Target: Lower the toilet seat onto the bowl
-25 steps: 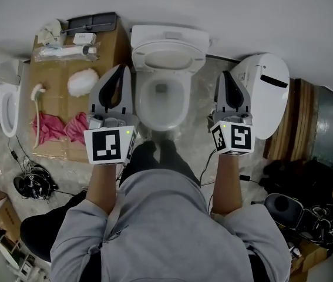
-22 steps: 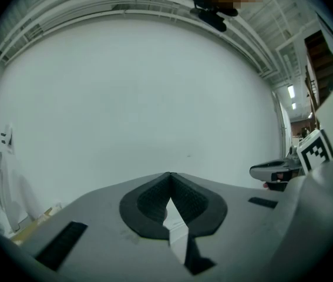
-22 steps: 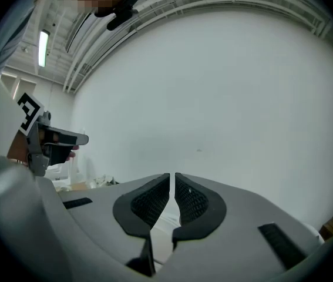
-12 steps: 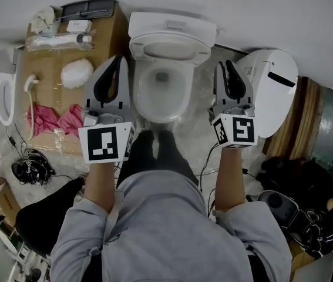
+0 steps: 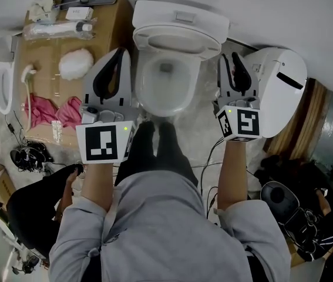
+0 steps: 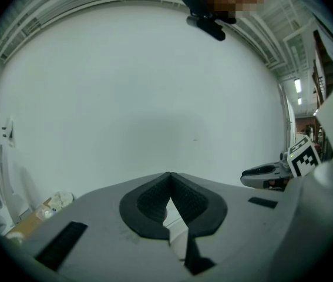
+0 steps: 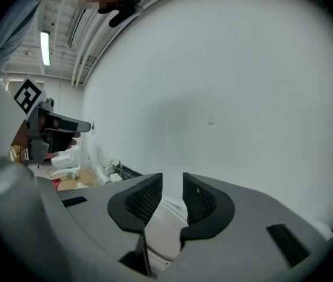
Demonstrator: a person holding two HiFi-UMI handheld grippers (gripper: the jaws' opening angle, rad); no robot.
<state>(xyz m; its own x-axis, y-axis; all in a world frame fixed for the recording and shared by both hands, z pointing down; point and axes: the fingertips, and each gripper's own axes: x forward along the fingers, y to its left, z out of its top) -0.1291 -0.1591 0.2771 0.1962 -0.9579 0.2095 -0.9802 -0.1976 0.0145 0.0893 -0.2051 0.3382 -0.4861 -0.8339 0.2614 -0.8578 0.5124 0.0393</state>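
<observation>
One risk: seemingly raised white plastic toilet seat (image 5: 213,43) slips free, slamming white ceramic bowl (image 5: 144,96) | left gripper (image 5: 121,53) jaws together, empty | right gripper (image 5: 235,57) jaws just opening, nothing between.

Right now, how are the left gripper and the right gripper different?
The left gripper has its fingers pressed together at the tips. The right gripper has its fingers apart, and they have just been opening. The left gripper hangs between the cardboard and the toilet bowl. The right gripper hangs on the bowl's other side. Both hold nothing, and both carry a marker cube.
</observation>
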